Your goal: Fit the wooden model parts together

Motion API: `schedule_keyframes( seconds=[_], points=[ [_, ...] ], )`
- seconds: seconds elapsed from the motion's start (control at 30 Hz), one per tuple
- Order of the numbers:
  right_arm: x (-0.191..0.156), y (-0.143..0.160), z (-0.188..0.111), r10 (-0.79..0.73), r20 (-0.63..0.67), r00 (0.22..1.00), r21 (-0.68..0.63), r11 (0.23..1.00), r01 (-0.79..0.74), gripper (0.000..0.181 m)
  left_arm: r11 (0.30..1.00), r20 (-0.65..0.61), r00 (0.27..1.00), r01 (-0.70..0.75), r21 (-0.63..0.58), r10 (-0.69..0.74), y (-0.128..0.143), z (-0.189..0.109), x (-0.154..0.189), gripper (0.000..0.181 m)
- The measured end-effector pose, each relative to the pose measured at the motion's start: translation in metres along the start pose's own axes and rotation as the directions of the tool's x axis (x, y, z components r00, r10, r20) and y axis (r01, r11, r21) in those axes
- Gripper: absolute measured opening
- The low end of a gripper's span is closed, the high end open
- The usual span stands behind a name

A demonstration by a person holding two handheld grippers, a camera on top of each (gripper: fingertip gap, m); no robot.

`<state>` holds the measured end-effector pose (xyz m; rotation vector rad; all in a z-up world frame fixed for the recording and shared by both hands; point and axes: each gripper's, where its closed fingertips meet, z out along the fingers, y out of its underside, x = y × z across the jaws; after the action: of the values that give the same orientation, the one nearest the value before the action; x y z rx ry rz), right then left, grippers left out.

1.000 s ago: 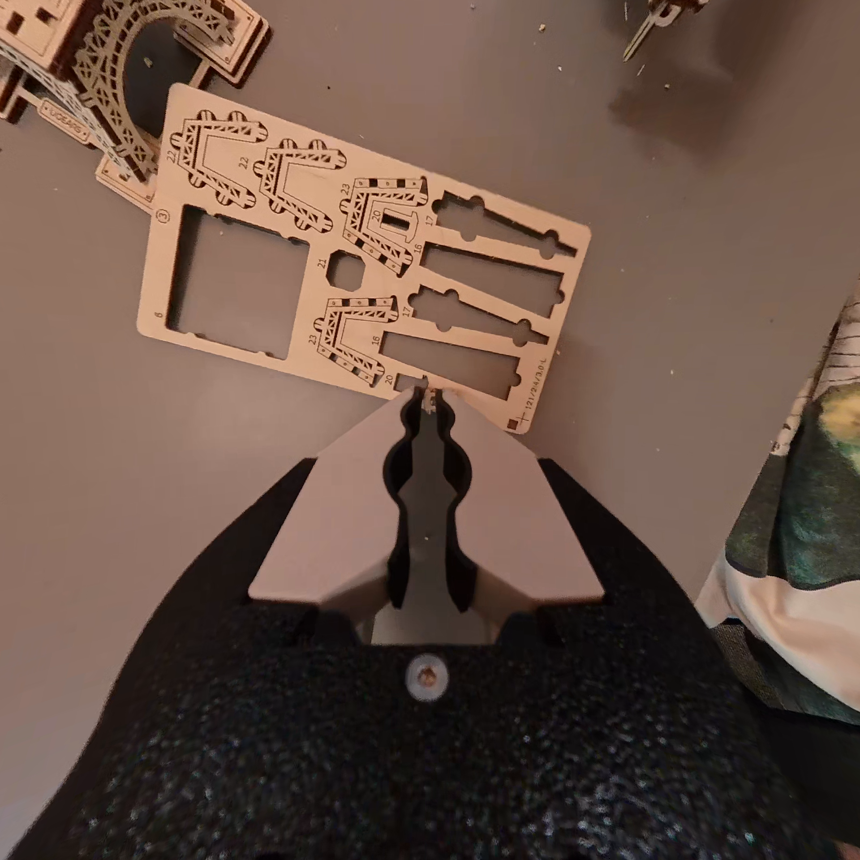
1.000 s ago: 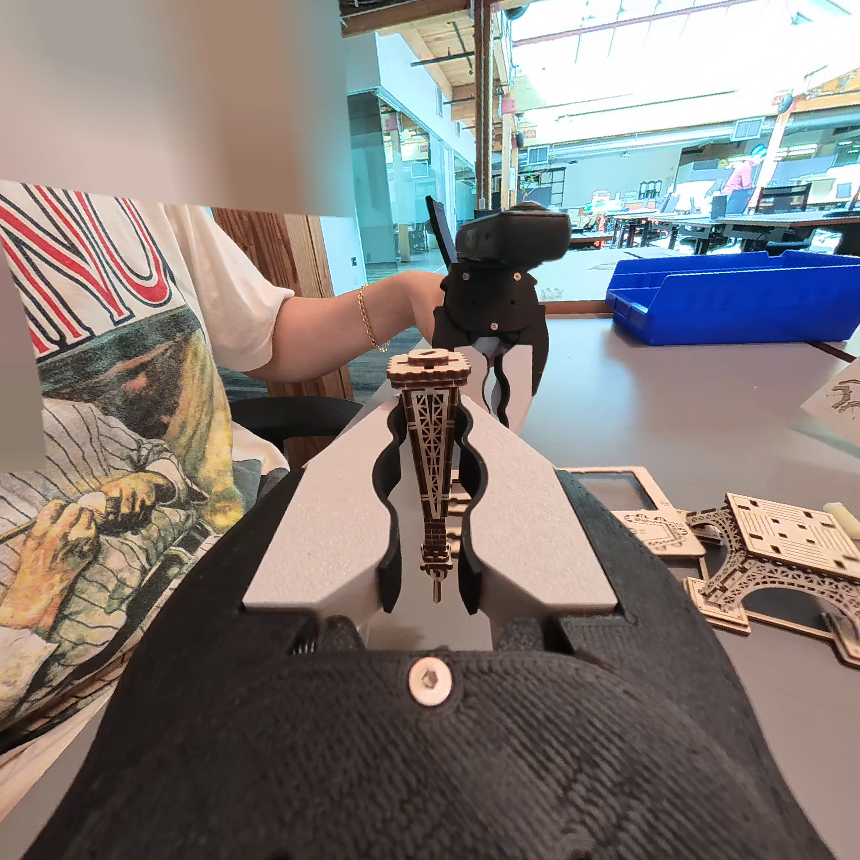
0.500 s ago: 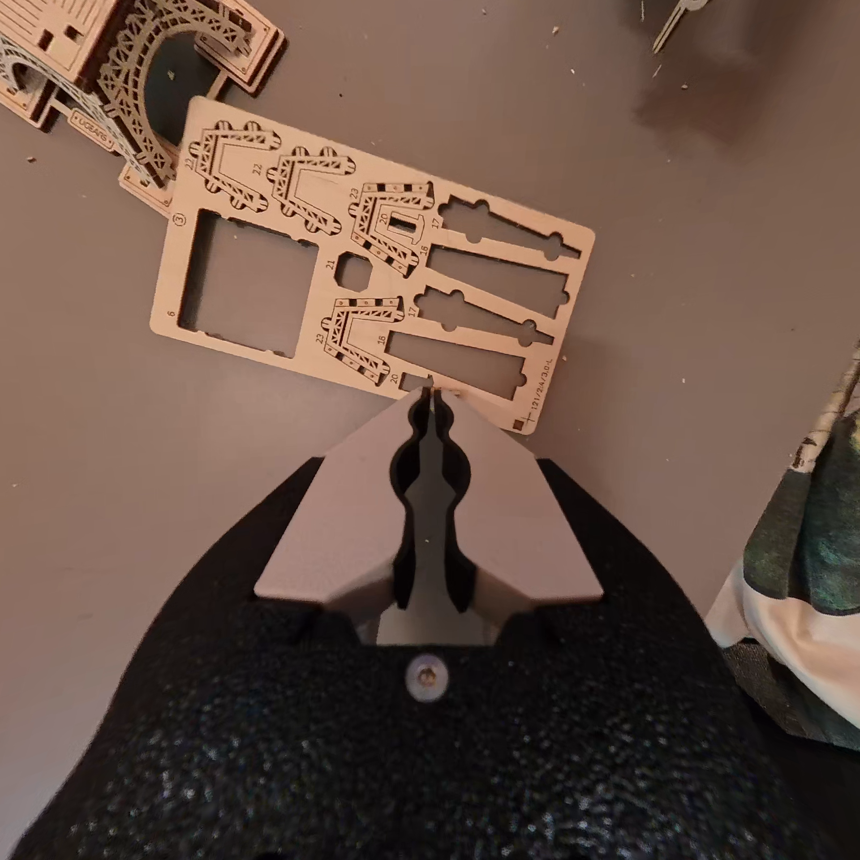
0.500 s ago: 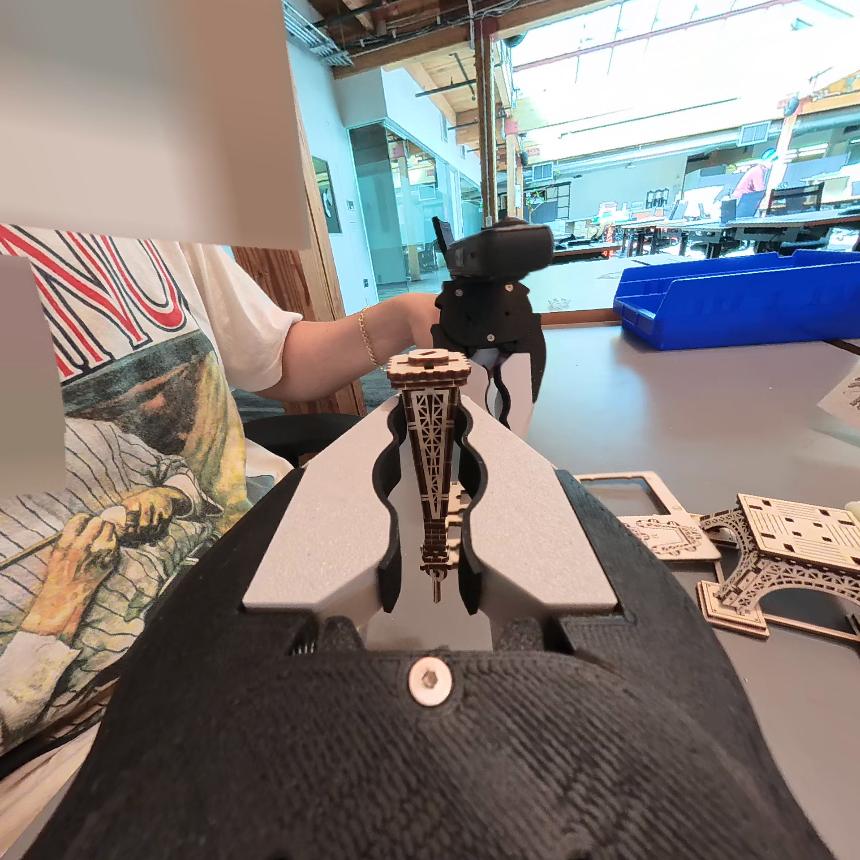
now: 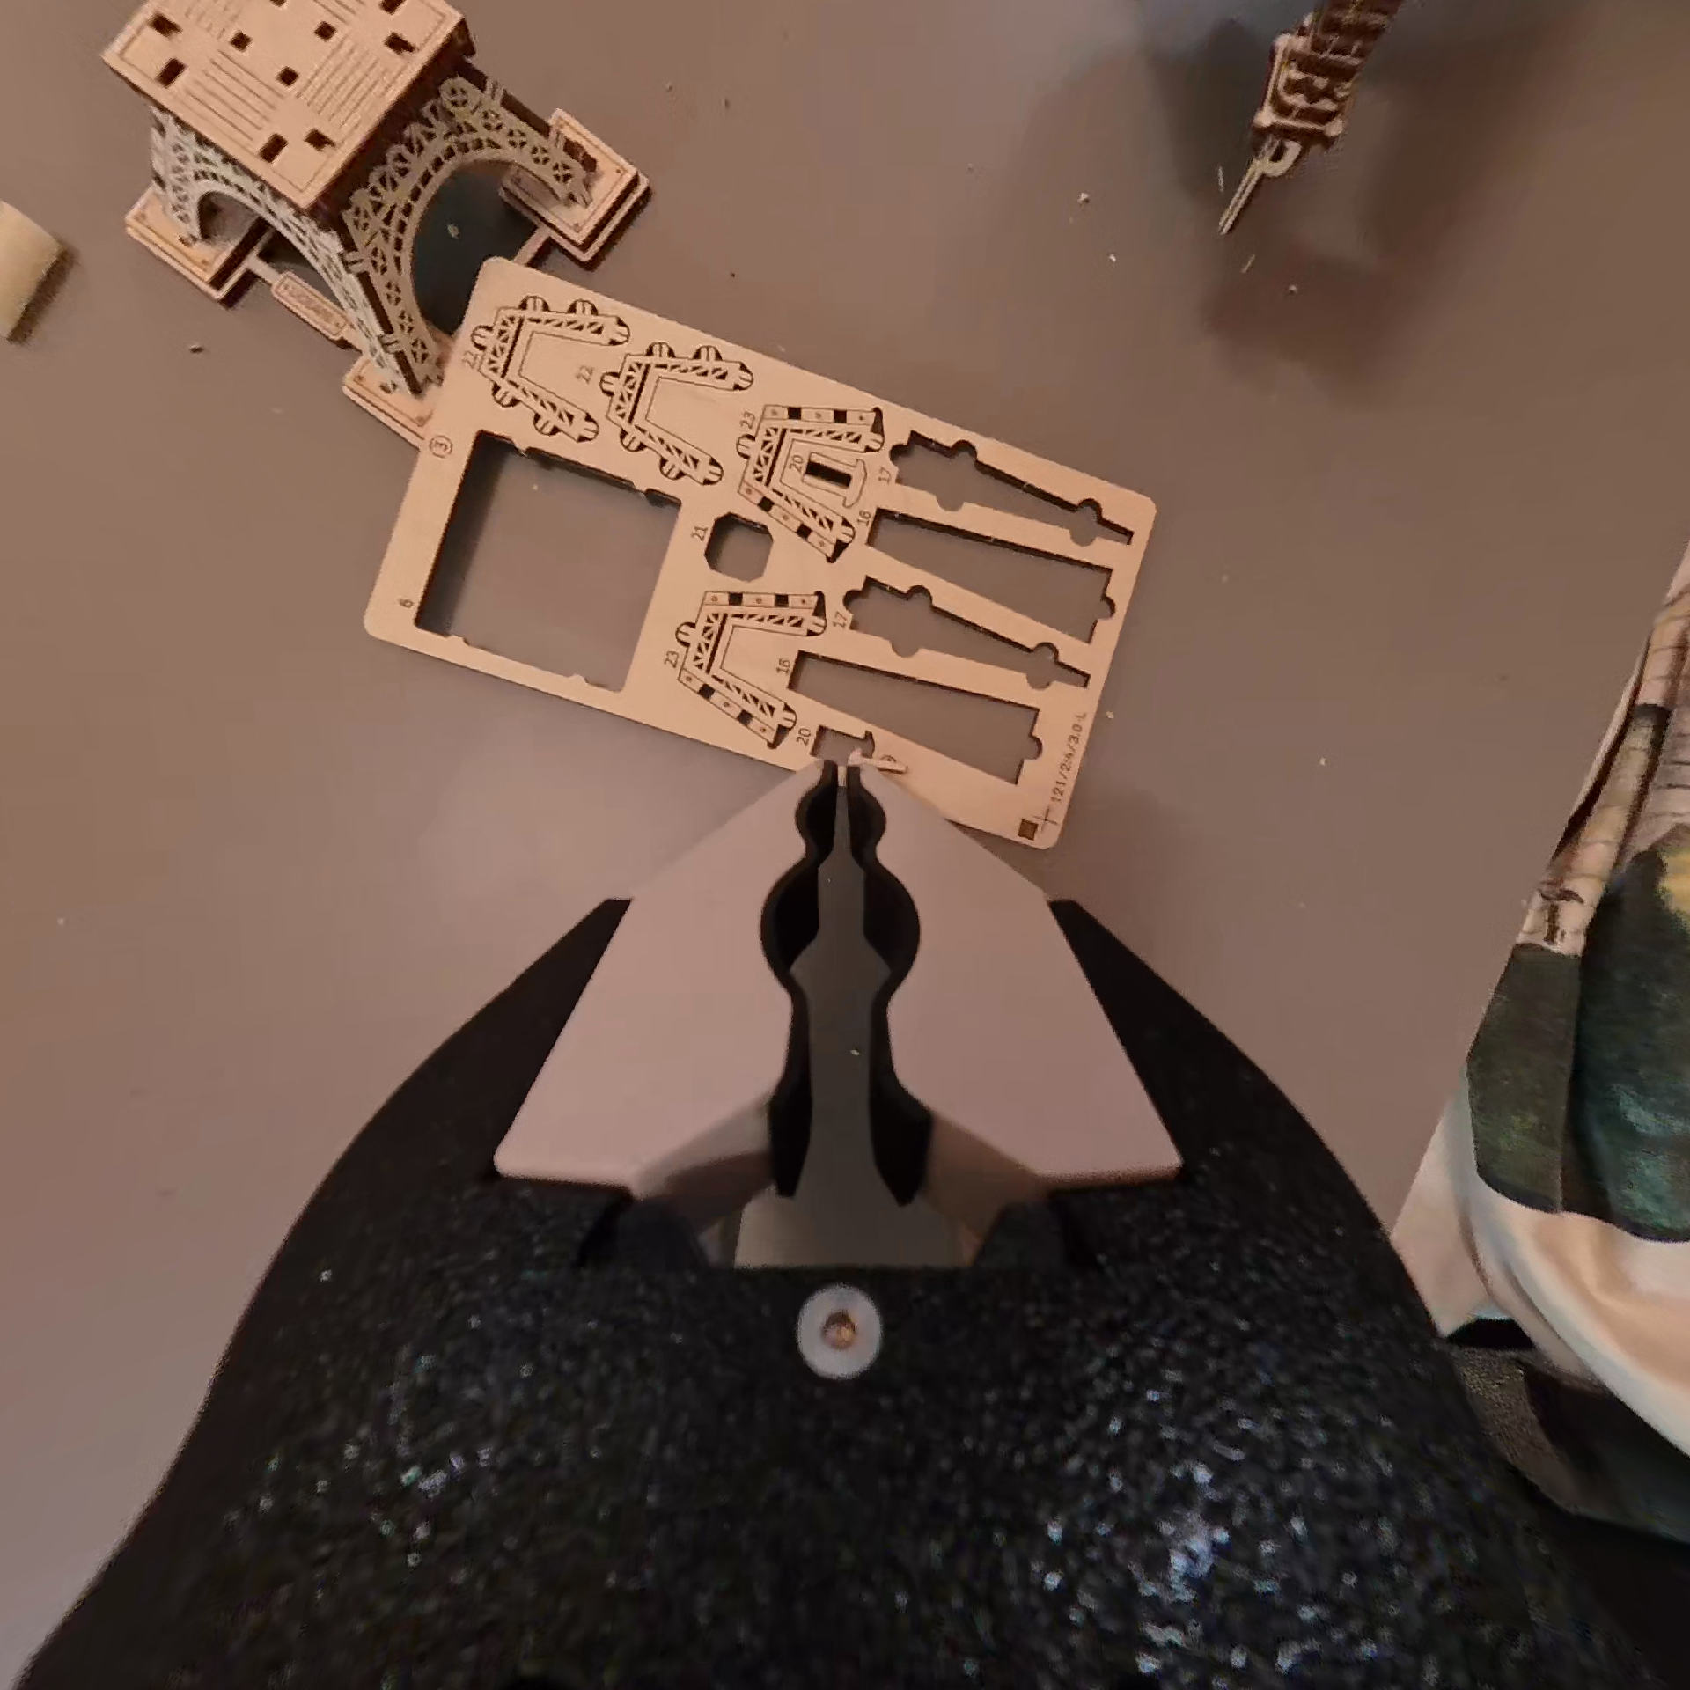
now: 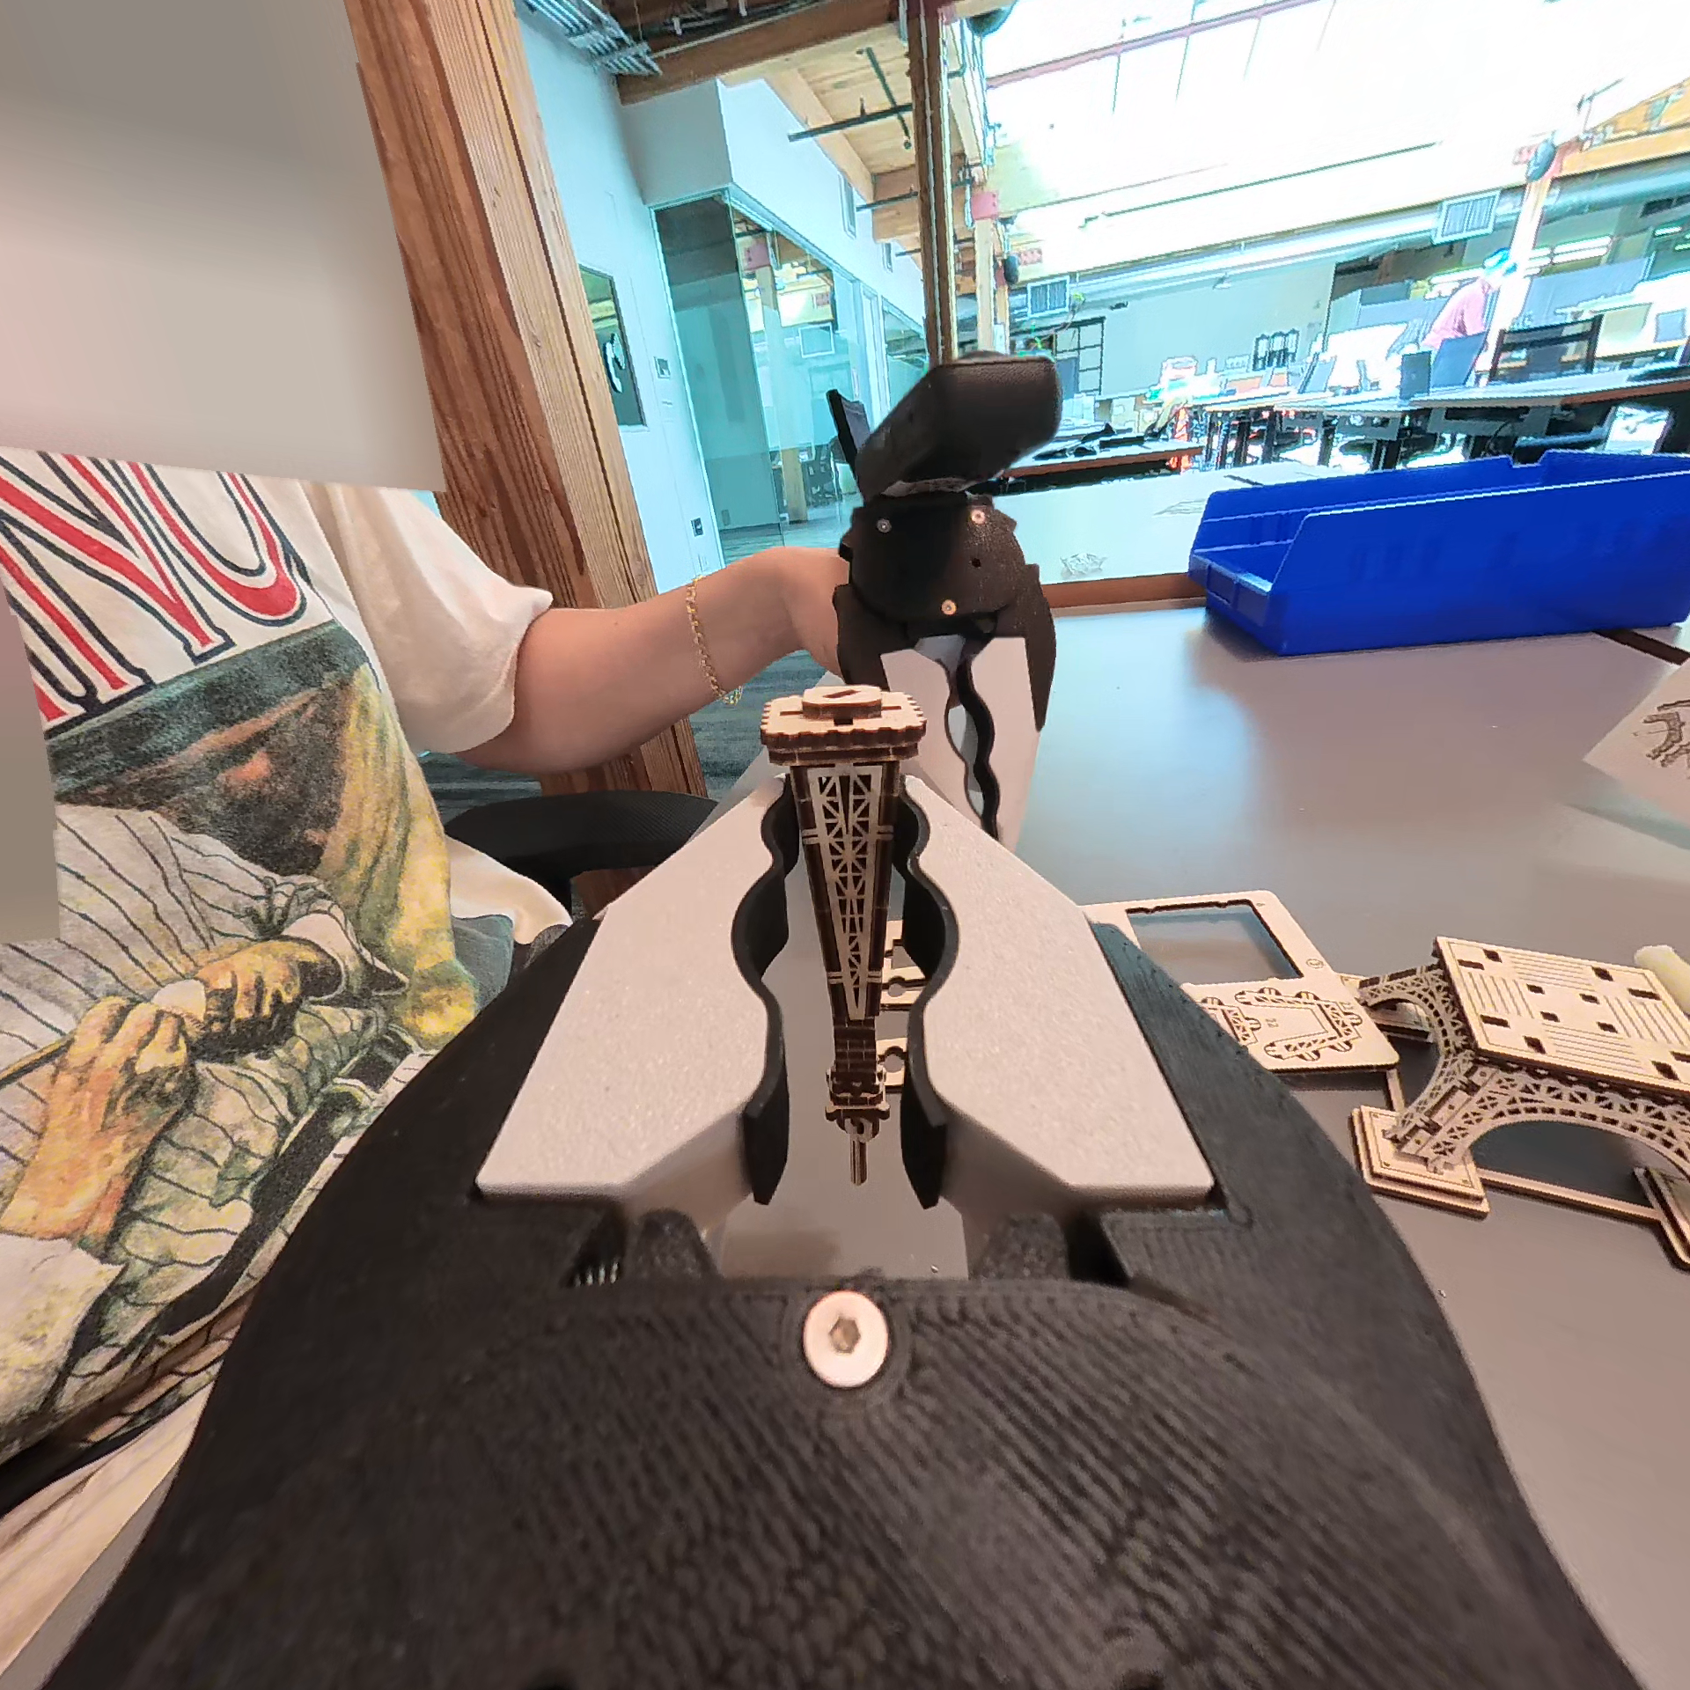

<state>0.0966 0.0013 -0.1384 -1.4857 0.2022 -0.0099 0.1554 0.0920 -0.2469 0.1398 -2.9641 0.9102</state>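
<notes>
My left gripper point(image 5: 841, 773) is shut, with a thin sliver of a small wooden part edge-on between its tips. It hovers over the near edge of the laser-cut wooden sheet point(image 5: 759, 549), beside an empty small cut-out. It also shows in the right wrist view point(image 6: 992, 814), pointing down. My right gripper point(image 6: 846, 796) is shut on the wooden tower spire point(image 6: 846, 914), wide end away from me, thin tip toward the camera. The spire also shows at the top right of the left wrist view point(image 5: 1308, 91). The arched tower base point(image 5: 311, 137) stands beyond the sheet, also in the right wrist view point(image 6: 1536, 1052).
The person's torso point(image 6: 183, 823) is close on the left, with a forearm point(image 6: 640, 658) behind the left gripper. A blue bin point(image 6: 1445, 549) stands at the back right of the grey table point(image 6: 1280, 732). A small pale block point(image 5: 23, 265) lies by the base. Some 15 cm of space lies between my two pairs of fingers. From the left gripper's tips to the arched tower base point(image 5: 311, 137) is close to 15 cm. Seen from the right wrist view point(image 6: 1481, 968) as well.
My left gripper has risen from the sheet, bringing more of the base and spire into view. The small part between its tips now shows edge-on. The right gripper keeps hold of the spire.
</notes>
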Motion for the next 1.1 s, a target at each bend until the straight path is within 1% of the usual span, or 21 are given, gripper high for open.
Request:
schedule_keyframes(
  seconds=[0.13,0.2,0.5,0.73,0.8,0.87,1.0,1.1],
  points=[
    [-0.001,0.001,0.001,0.002,0.005,1.0,-0.004,1.0,-0.002,0.017,0.999,-0.05,0.999,-0.021,0.026,0.023,-0.005,0.0,-0.001,0.008],
    [-0.001,0.001,0.001,0.002,0.005,1.0,-0.007,1.0,-0.002,0.017,0.998,-0.066,0.997,-0.048,0.033,0.05,-0.009,0.002,-0.001,0.008],
    [-0.001,0.002,0.0,0.008,0.01,1.0,-0.008,1.0,-0.008,0.017,0.969,-0.133,0.965,-0.238,-0.071,0.227,0.005,0.012,0.003,0.006],
    [-0.002,0.004,0.002,0.01,0.015,1.0,-0.021,1.0,-0.009,0.017,0.958,-0.187,0.95,-0.271,-0.092,0.25,0.005,0.014,0.005,0.003],
    [-0.002,0.004,0.001,0.009,0.013,1.0,-0.02,1.0,-0.009,0.017,0.957,-0.189,0.948,-0.277,-0.085,0.258,0.004,0.014,0.004,0.002],
    [-0.001,0.004,0.001,0.01,0.012,1.0,-0.02,1.0,-0.01,0.017,0.957,-0.185,0.944,-0.285,-0.049,0.272,0.001,0.012,0.004,0.001],
    [-0.001,0.004,0.0,0.011,0.011,1.0,-0.02,1.0,-0.01,0.016,0.956,-0.14,0.947,-0.293,-0.003,0.289,-0.002,0.009,-0.001,0.001],
    [-0.002,0.004,0.0,0.011,0.012,1.0,-0.02,1.0,-0.011,0.016,0.95,-0.063,0.948,-0.313,0.022,0.313,-0.006,0.008,-0.007,0.001]
  ],
)
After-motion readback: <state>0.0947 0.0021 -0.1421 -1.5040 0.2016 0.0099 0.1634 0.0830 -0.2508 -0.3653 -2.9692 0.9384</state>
